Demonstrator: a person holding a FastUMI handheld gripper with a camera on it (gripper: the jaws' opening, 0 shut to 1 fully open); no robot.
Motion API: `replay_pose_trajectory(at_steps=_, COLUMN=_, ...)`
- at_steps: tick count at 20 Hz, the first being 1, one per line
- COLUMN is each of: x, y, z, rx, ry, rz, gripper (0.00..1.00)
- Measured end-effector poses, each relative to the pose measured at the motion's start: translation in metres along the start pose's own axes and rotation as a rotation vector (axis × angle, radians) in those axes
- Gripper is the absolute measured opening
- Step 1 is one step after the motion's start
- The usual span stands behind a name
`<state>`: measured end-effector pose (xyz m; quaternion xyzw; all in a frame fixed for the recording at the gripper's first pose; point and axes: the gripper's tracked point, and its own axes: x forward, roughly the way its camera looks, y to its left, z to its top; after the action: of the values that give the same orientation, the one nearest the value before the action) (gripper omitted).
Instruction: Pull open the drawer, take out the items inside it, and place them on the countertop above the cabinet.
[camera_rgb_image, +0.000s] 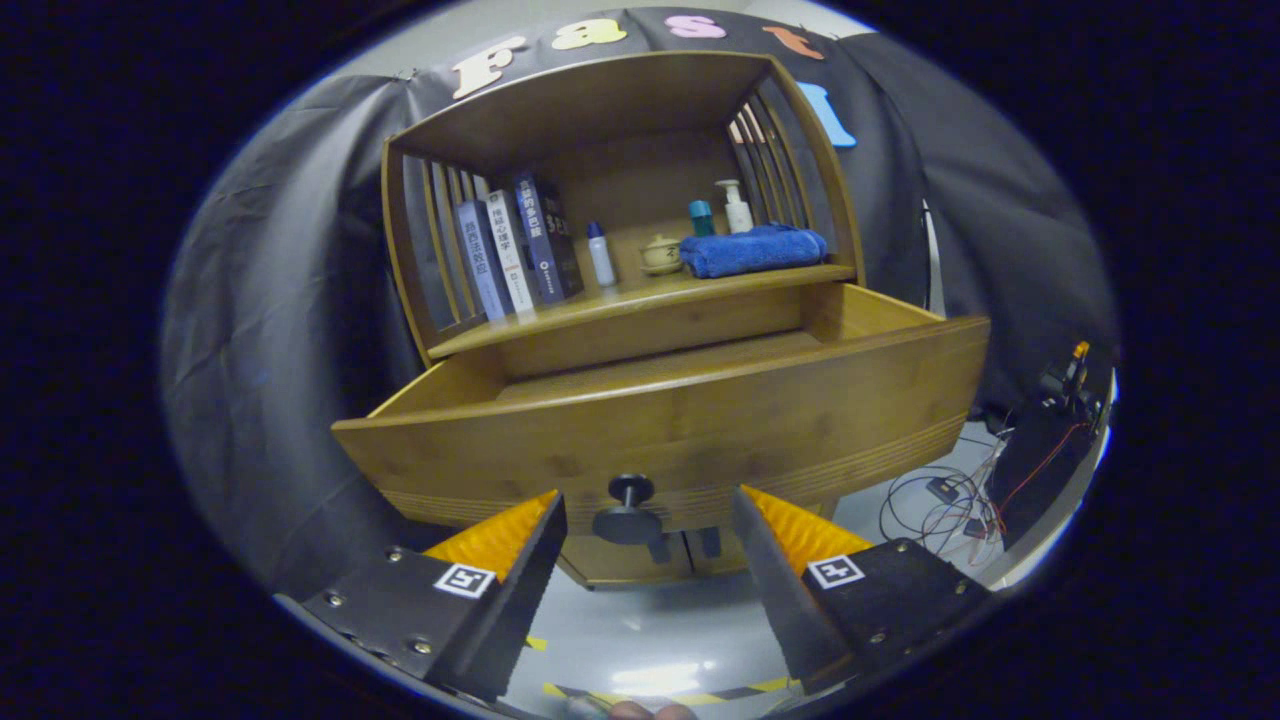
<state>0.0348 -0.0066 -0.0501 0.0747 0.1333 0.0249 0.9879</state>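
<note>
The wooden cabinet (620, 300) takes up the centre of the frame, and its drawer (680, 420) already stands pulled well out toward me, the curved front panel spanning the middle from left to right. I judge the drawer stiff and fairly heavy, a rigid wooden box that slides straight. Above it, in the upper centre, the countertop (640, 300) carries a row of books (520, 250) at the left, a folded blue towel (752, 250) at the right, and small bottles (600, 255) and a little jar (661, 254) between them. From this low angle I can see only the bare floor of the drawer near its back; whatever lies behind the front panel is hidden, so I cannot say how those items will handle. The dark round knob (629, 510) sits low centre, just ahead of my fingers. My gripper (650, 530) is released, its fingers spread wide either side of the knob and touching nothing. Were the drawer to need more pulling, that knob is the place to take hold.
</note>
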Motion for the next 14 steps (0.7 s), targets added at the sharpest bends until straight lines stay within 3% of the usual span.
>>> replay_pose_trajectory(at_steps=3, x=-0.011, y=0.000, z=0.037, rx=-0.023, ry=-0.033, rz=-0.022, gripper=1.00)
replay_pose_trajectory(at_steps=7, x=-0.002, y=0.002, z=0.094, rx=-0.016, ry=-0.057, rz=-0.070, gripper=0.99)
replay_pose_trajectory(at_steps=9, x=0.017, y=0.008, z=0.118, rx=-0.031, ry=-0.061, rz=-0.083, gripper=0.99)
replay_pose_trajectory(at_steps=14, x=0.077, y=0.018, z=0.129, rx=-0.086, ry=0.082, rz=-0.110, gripper=0.99)
